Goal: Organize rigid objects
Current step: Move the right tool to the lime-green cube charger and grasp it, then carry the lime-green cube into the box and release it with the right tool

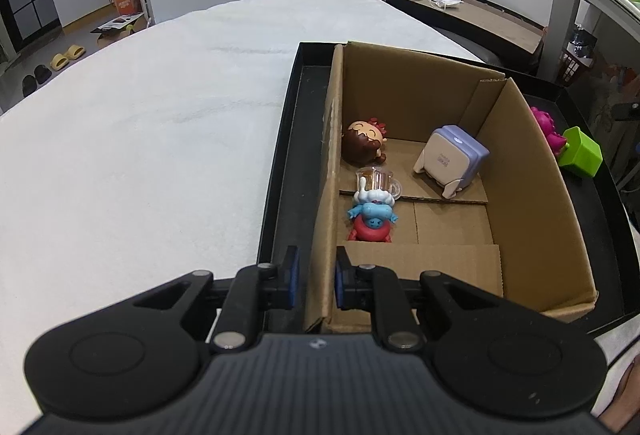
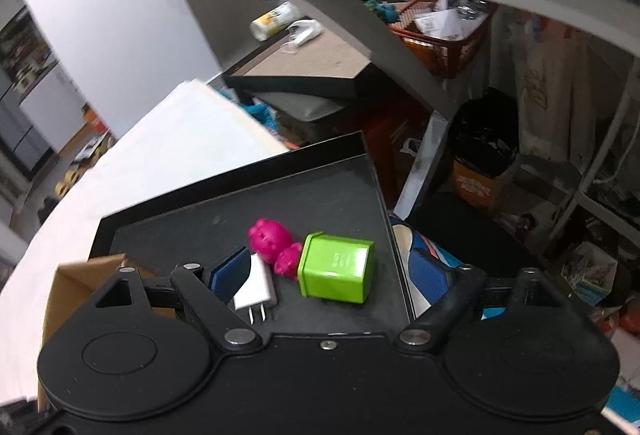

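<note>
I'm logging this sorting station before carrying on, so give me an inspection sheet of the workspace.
Surface: white cloth-covered table carrying a shallow black tray.
Job's things: open brown cardboard box in the tray holds a brown-haired doll head, a lilac-and-white boxy gadget, a clear miniature mug and a blue-and-red figurine. On the tray outside it: magenta pig toy, lime-green square tub, white plug adapter.
Clutter: nothing seen on the cloth.
Grippers: left gripper shut on the box's wall; right gripper open above the loose toys.
Cables: nothing seen.
Surroundings: red basket, crowded shelves, slippers on floor.
</note>
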`<state>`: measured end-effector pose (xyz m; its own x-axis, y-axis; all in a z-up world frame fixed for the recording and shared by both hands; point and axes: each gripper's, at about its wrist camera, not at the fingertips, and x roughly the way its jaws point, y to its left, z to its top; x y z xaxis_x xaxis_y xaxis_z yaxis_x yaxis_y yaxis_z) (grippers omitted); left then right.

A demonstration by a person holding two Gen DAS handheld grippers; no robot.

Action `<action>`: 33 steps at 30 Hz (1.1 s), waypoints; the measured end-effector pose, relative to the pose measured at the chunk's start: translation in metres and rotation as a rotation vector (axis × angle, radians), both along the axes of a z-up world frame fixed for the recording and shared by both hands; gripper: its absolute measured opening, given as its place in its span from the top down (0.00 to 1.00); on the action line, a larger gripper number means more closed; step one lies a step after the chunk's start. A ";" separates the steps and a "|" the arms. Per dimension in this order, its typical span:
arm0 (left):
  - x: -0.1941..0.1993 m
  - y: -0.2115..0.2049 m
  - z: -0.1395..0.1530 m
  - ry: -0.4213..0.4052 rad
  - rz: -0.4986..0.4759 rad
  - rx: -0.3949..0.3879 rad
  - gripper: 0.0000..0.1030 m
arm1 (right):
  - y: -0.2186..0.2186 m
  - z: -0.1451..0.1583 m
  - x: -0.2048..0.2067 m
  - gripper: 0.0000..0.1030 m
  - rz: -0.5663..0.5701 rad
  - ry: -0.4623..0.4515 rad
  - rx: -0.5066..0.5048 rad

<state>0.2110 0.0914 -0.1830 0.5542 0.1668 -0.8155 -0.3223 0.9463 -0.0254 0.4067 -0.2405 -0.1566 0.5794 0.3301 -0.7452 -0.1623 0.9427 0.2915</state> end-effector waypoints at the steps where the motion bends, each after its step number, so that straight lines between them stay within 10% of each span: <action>1: 0.000 0.000 0.000 -0.001 0.000 0.000 0.85 | 0.002 -0.004 0.002 0.17 -0.005 0.004 -0.013; 14: 0.001 0.002 -0.002 0.005 0.001 -0.008 0.84 | 0.032 -0.028 0.010 0.20 0.041 -0.015 -0.089; 20: 0.001 0.001 -0.002 0.003 -0.002 -0.005 0.85 | 0.036 -0.038 0.012 0.51 0.071 0.021 -0.116; 33: 0.001 -0.002 0.001 0.002 -0.011 -0.002 0.85 | 0.038 -0.012 -0.003 0.52 0.123 -0.013 -0.052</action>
<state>0.2119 0.0895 -0.1821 0.5546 0.1588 -0.8168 -0.3118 0.9498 -0.0271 0.4032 -0.2027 -0.1685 0.5464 0.3603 -0.7560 -0.2810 0.9293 0.2398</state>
